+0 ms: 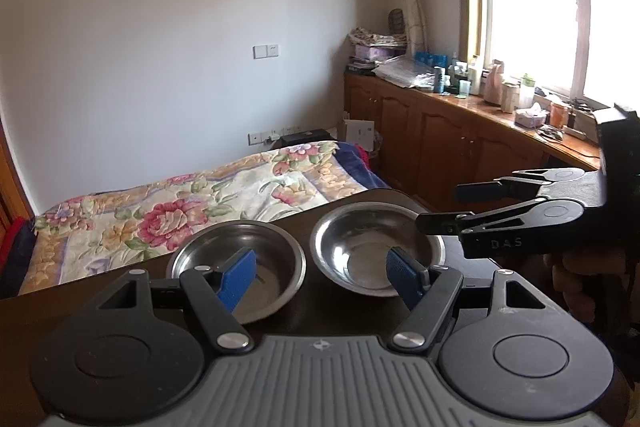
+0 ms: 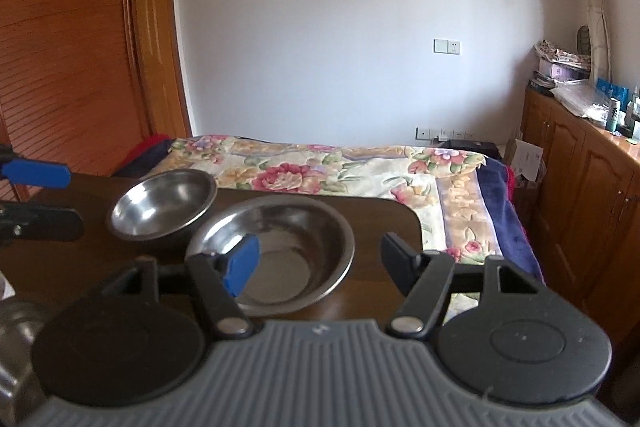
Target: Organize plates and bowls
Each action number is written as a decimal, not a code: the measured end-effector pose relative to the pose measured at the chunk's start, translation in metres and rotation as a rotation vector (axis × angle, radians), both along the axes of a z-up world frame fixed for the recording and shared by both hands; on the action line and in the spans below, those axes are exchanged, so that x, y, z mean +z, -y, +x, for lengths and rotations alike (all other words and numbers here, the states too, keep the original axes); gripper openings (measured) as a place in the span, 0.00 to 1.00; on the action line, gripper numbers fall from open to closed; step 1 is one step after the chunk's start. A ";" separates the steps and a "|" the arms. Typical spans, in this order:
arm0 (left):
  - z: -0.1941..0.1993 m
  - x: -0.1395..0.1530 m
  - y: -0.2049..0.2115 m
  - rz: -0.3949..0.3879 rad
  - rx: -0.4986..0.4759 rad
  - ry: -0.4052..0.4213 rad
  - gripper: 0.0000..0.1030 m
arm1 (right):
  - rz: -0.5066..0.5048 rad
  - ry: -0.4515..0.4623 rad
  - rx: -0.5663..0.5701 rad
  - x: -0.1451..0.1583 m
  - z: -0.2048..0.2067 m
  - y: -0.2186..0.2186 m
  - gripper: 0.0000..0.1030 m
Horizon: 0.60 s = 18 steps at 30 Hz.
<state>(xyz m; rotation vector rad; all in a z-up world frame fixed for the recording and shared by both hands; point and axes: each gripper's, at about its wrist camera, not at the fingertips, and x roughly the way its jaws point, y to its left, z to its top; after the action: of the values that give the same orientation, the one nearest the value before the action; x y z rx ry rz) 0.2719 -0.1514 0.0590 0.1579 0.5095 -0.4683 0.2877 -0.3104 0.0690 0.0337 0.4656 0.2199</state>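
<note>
Bowls: two steel ones sit side by side on the dark table, near its far edge, rims close or just touching. Left bowl (image 1: pixel 236 267) (image 2: pixel 162 205); right bowl (image 1: pixel 376 251) (image 2: pixel 272 251). Both upright, mouths up. Being round, neither has a long axis or heading; only the rim plane matters, and the right bowl's looks slightly tilted, perhaps leaning on its neighbour.

Left gripper (image 1: pixel 320 275) is released, jaws spread wide, nothing between the pads, hovering near the gap between the bowls. Right gripper (image 2: pixel 320 259) (image 1: pixel 440 203) is likewise released and empty, nearest the right bowl.

Judgement: next step is probably nesting one bowl in the other. Pinch the rim wall with one pad inside, one outside. Lift clear before crossing, since thin steel slips and clatters. Lower level and centred.

Table (image 2: pixel 60 267); flowered bed (image 2: pixel 340 171) beyond.
</note>
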 end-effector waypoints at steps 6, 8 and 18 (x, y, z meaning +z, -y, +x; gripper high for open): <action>0.022 -0.002 -0.014 0.008 0.061 -0.001 0.95 | 0.003 0.002 0.056 0.010 0.014 -0.013 0.66; 0.030 -0.003 -0.019 0.016 0.083 0.000 0.95 | 0.011 0.003 0.084 0.014 0.019 -0.020 0.66; 0.068 -0.020 -0.048 0.036 0.170 -0.049 0.83 | 0.013 -0.045 0.205 0.019 0.055 -0.060 0.61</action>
<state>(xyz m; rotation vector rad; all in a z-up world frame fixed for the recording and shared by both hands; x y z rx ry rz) 0.3396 -0.1037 0.0385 0.1363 0.5742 -0.2981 0.3426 -0.2503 0.0881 0.0035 0.5131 0.4237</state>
